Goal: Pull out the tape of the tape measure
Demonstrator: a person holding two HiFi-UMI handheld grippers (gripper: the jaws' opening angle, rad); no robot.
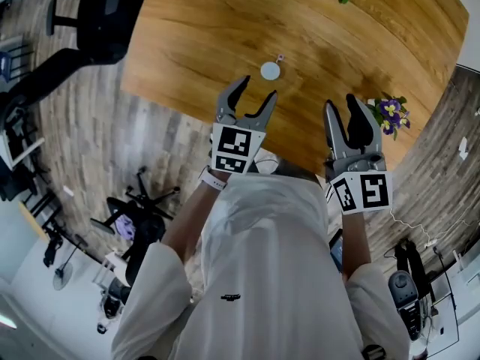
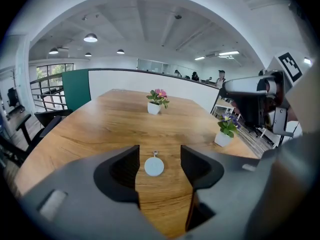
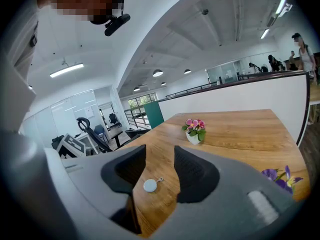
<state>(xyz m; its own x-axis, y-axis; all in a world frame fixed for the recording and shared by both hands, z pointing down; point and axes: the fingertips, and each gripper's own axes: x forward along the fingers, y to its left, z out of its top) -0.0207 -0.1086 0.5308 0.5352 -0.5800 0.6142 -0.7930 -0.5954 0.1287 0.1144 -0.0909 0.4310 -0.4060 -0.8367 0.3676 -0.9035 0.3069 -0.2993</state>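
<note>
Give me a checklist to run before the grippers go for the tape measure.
1. Tape measure lies alone on bare table: ok.
2. Left gripper open, nothing in it: ok.
3. Right gripper open, nothing in it: ok.
4. Pull tab in view, on the far side from the person: ok.
5. Contact with the tape measure: not ok, both grippers hang short of it.
6. Tape lock released: cannot tell.

The tape measure (image 1: 270, 70) is white, the table (image 1: 191, 43) brown wood-grain.

Left hand-held gripper (image 1: 257, 88) and right hand-held gripper (image 1: 341, 103) point forward, jaws apart
</note>
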